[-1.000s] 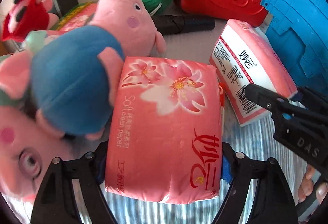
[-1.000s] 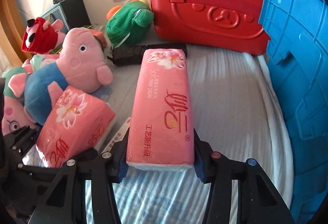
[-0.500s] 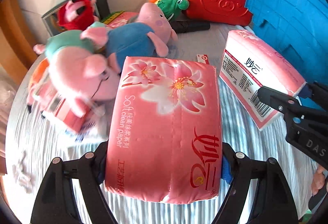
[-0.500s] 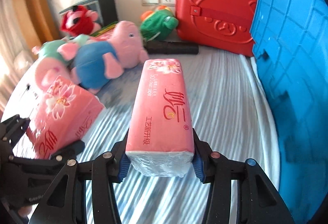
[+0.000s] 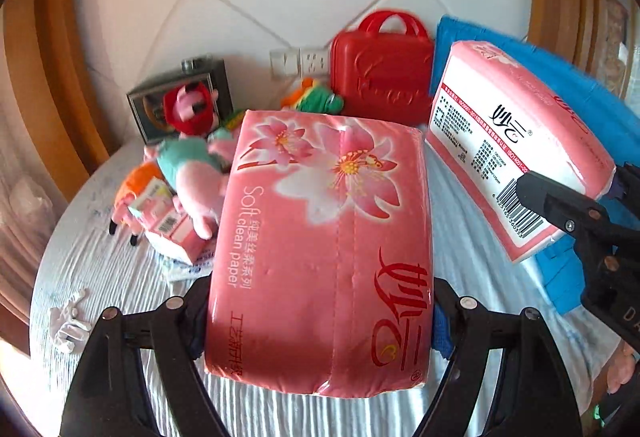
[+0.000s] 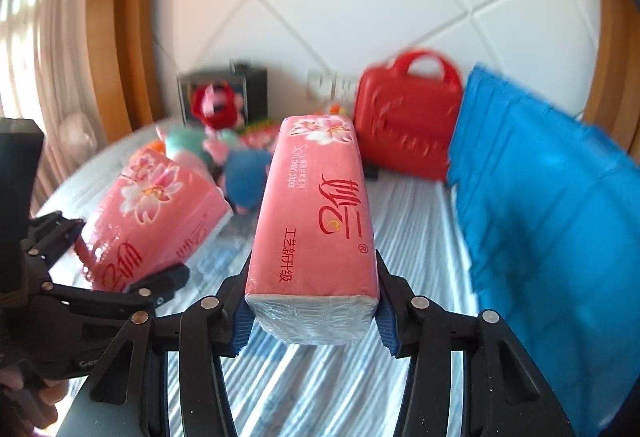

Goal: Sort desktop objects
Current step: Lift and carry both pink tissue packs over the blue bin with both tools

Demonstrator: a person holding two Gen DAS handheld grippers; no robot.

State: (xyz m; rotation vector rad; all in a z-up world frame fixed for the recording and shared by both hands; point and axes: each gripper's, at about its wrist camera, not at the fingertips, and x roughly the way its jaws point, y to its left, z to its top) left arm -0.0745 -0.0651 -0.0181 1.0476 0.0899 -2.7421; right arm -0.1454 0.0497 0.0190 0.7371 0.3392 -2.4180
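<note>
— What differs from a second ago?

— Both tissue packs now hang high above the striped cloth (image 5: 120, 269). Earlier the cameras sat low among the plush toys; now the white quilted wall fills the upper half of both views, and the toy pile (image 5: 188, 173) lies well below and behind.

— Are the jaws closed?

— The left gripper (image 5: 320, 321) is clamped on the wide tissue pack (image 5: 320, 249), fingers pressing its two long sides. The right gripper (image 6: 312, 313) is clamped on the narrow tissue pack (image 6: 316, 205), which the left wrist view shows by its white back panel with a barcode.

— Any writing?

— Both read "Soft clean paper" beside red Chinese brand script and lily prints. The back panel's small text is illegible.

— Counts?

— Two held packs, one red case (image 5: 382, 73) with twin handles, one blue crate (image 6: 548, 205) at right, one wall socket plate (image 5: 300, 61), and a few smaller pink packets (image 5: 172, 233) under the toys; I cannot count those exactly.
</note>
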